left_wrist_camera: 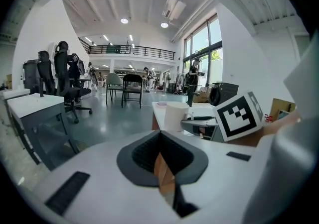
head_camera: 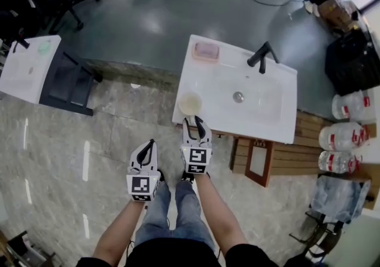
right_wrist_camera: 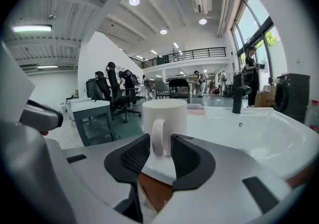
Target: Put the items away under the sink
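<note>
A cream mug (head_camera: 190,104) stands on the front left corner of the white sink counter (head_camera: 279,123). My right gripper (head_camera: 195,120) reaches it from the near side. In the right gripper view the mug (right_wrist_camera: 164,118) faces me with its handle between the dark pads of the right gripper (right_wrist_camera: 160,143), which press on it from both sides. My left gripper (head_camera: 149,143) hangs lower and to the left over the stone floor, its jaws together with nothing in them. The left gripper view shows the left gripper (left_wrist_camera: 159,138) with its tips meeting and the mug (left_wrist_camera: 175,117) ahead to the right.
A black faucet (head_camera: 261,56) and a pink soap dish (head_camera: 205,51) sit at the back of the counter. Under the sink a wooden cabinet door (head_camera: 259,162) stands ajar. Large water bottles (head_camera: 347,136) line the right side. A second white table (head_camera: 29,67) stands at left.
</note>
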A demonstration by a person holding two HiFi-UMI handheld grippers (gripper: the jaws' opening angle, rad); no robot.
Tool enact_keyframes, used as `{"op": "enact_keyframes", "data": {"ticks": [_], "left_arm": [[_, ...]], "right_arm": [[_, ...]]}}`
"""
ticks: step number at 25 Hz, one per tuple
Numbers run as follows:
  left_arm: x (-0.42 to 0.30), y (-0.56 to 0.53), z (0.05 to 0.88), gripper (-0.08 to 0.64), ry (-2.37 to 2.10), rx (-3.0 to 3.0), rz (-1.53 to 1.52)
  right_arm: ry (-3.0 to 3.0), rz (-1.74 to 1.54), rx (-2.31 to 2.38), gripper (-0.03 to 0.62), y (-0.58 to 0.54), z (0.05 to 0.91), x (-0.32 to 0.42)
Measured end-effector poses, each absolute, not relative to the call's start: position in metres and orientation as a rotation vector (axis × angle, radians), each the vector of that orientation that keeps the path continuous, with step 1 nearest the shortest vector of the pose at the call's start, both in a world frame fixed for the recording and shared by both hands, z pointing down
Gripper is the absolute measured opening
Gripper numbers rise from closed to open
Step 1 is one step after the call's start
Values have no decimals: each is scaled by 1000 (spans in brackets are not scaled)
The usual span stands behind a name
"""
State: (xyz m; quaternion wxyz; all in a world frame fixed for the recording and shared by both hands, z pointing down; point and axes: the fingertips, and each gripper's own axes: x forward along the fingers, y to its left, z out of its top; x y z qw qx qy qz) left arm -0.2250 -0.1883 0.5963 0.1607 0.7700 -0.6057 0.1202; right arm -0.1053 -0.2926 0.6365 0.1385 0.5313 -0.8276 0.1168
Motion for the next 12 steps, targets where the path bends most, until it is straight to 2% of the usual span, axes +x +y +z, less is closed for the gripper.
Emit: {"op": "enact_keyframes", "data": {"ticks": [4, 12], "left_arm": [[-227, -183, 601, 6, -1727, 2185, 368], [-227, -181, 597, 6, -1723, 2194, 372]], "right_arm": [[-2386, 321, 1548, 72, -293, 636, -103], [-2507, 244, 1467, 63, -285, 616, -117]]}}
